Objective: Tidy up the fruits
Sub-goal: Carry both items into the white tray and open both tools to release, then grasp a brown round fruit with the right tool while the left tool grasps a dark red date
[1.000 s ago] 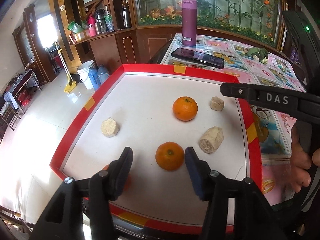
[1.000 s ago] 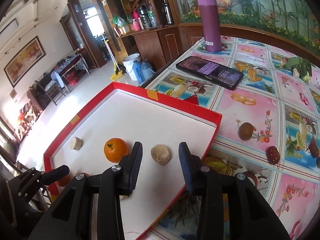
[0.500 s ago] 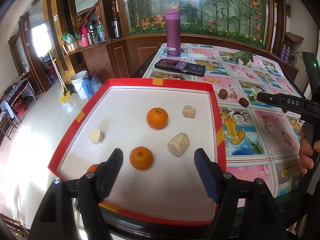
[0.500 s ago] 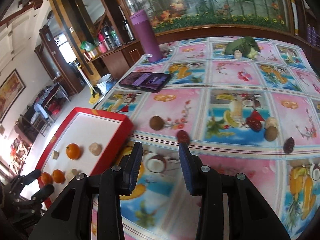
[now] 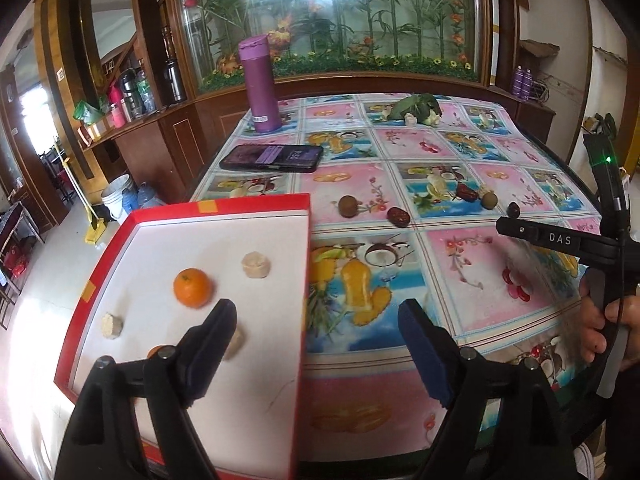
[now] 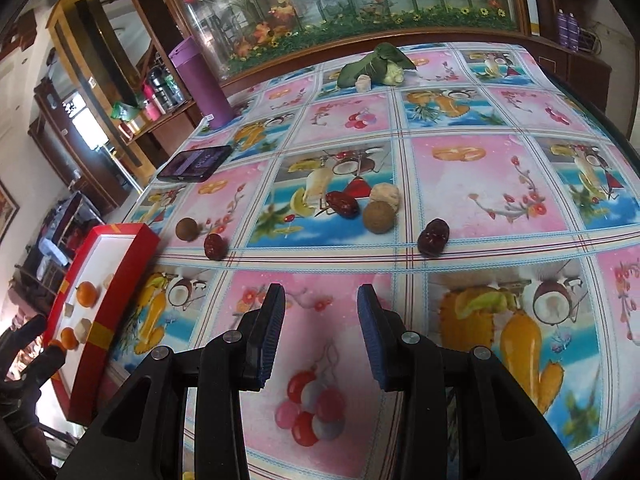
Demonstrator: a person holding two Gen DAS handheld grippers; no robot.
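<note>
In the left wrist view we look over a bench covered with a pink and blue fruit-print cloth, set before a glass case of artificial bamboo and flowers. A purple flask stands at the far side, with a black phone lying in front of it. A red-rimmed white tray sits at the bench's left edge. Our left gripper has just been opening; its jaws stand wide apart with nothing between them, straddling the tray's right rim. An orange and a pale chunk lie in the tray just ahead of the left finger; another orange and chunk are partly hidden behind it. On the cloth, well ahead, lie a brown round fruit and a red date.

In the right wrist view the same cloth fills the frame, the tray off to the left. Our right gripper hangs over a pink square, jaws narrowly apart and empty. Ahead of it lie a date, a larger brown round fruit touching a pale lump, and another date just beside them. Further left lie a date and a small brown fruit.
</note>
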